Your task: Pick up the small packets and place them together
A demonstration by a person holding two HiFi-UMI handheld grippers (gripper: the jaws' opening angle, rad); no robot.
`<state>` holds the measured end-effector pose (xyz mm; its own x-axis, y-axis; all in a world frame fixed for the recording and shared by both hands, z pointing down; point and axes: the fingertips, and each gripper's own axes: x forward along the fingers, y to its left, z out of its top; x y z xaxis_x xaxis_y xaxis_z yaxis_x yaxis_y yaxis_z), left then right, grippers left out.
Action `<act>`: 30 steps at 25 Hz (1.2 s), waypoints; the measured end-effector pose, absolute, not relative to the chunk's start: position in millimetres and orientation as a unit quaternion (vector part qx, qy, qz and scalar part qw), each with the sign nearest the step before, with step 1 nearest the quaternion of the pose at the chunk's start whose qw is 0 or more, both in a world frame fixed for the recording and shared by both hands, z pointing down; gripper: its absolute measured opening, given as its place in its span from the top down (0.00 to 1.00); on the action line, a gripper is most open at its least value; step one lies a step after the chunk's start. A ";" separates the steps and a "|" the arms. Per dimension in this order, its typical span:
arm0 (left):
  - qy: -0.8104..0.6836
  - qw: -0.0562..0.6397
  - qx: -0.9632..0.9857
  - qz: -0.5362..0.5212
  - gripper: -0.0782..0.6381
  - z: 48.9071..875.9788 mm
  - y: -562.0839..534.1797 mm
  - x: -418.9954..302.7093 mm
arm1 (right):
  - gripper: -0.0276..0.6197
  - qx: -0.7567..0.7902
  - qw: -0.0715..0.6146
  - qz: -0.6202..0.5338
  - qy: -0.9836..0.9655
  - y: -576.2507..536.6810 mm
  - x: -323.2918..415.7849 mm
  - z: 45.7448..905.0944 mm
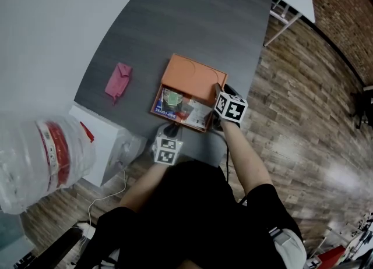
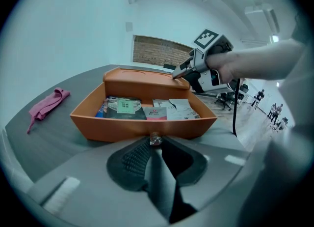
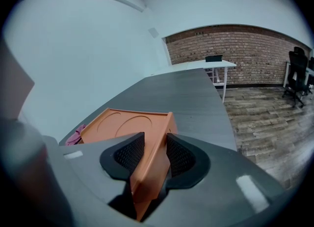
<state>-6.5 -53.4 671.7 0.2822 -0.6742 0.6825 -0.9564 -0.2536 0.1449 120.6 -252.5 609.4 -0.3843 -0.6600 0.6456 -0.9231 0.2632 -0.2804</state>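
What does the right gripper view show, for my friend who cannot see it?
The right tool is clamped on a corner of an orange box lid, with a long grey table stretching beyond. A pink cloth peeks out left of the lid; further back are a white desk, a brick wall and a wooden floor.

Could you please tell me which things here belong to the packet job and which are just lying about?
Job: packets, orange box, its lid clamped in the right gripper, left gripper pinching a small shiny piece.
Lying about: pink cloth, water bottle.
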 end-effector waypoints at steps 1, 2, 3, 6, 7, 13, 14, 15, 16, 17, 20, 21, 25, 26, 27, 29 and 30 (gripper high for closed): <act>-0.543 0.281 0.750 0.253 0.79 669.0 -53.7 -7.3 | 0.73 0.515 0.206 0.319 -0.768 -252.7 120.7 609.5; -0.544 0.282 0.750 0.252 0.79 668.1 -54.1 -8.1 | 0.73 0.515 0.207 0.318 -0.769 -253.2 120.7 609.5; -0.544 0.283 0.749 0.251 0.79 668.3 -54.7 -8.8 | 0.73 0.514 0.207 0.317 -0.770 -253.6 120.4 609.5; -0.543 0.276 0.751 0.253 0.79 669.6 -55.8 -9.6 | 0.73 0.512 0.212 0.307 -0.774 -254.6 119.4 610.0; -0.543 0.275 0.752 0.253 0.79 670.0 -56.0 -9.5 | 0.73 0.512 0.215 0.302 -0.775 -254.8 119.5 609.6; -0.539 0.300 0.753 0.230 0.72 674.2 -50.4 -14.6 | 0.66 0.488 0.251 0.245 -0.799 -252.7 113.1 606.2; -0.540 0.300 0.754 0.223 0.71 672.7 -49.2 -18.3 | 0.63 0.483 0.254 0.230 -0.806 -251.0 111.1 602.2; -0.541 0.299 0.755 0.218 0.70 670.2 -48.0 -22.6 | 0.63 0.480 0.252 0.218 -0.812 -249.2 109.4 597.6; -0.544 0.299 0.755 0.212 0.69 666.9 -46.8 -27.5 | 0.62 0.478 0.248 0.210 -0.816 -247.2 108.5 592.7; -0.549 0.299 0.753 0.206 0.69 663.3 -45.8 -32.6 | 0.62 0.476 0.243 0.203 -0.820 -245.1 108.4 588.0; -0.566 0.289 0.750 0.182 0.69 648.1 -47.3 -46.5 | 0.62 0.475 0.228 0.189 -0.829 -239.9 110.3 575.5; -0.571 0.281 0.752 0.173 0.69 640.8 -49.1 -51.0 | 0.62 0.476 0.222 0.186 -0.831 -238.0 110.9 571.6; -0.589 0.241 0.759 0.135 0.72 608.4 -60.4 -68.4 | 0.67 0.480 0.192 0.171 -0.839 -230.6 112.8 551.6; -0.591 0.230 0.763 0.128 0.73 600.7 -65.1 -70.2 | 0.68 0.480 0.187 0.166 -0.841 -228.9 113.9 546.5; -0.591 0.219 0.767 0.123 0.75 593.5 -70.7 -70.8 | 0.69 0.481 0.182 0.162 -0.842 -227.4 115.0 542.1; -0.586 0.200 0.777 0.112 0.77 580.9 -83.0 -70.0 | 0.73 0.480 0.177 0.158 -0.845 -224.7 116.1 536.5; -0.584 0.192 0.781 0.109 0.77 575.4 -88.9 -69.4 | 0.74 0.479 0.177 0.157 -0.845 -223.0 115.9 534.6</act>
<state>-69.4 -88.9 575.4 0.2950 -0.8698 0.3956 -0.9540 -0.2449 0.1730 115.9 -223.0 534.6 -0.4784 -0.7545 0.4493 -0.8655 0.4918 -0.0957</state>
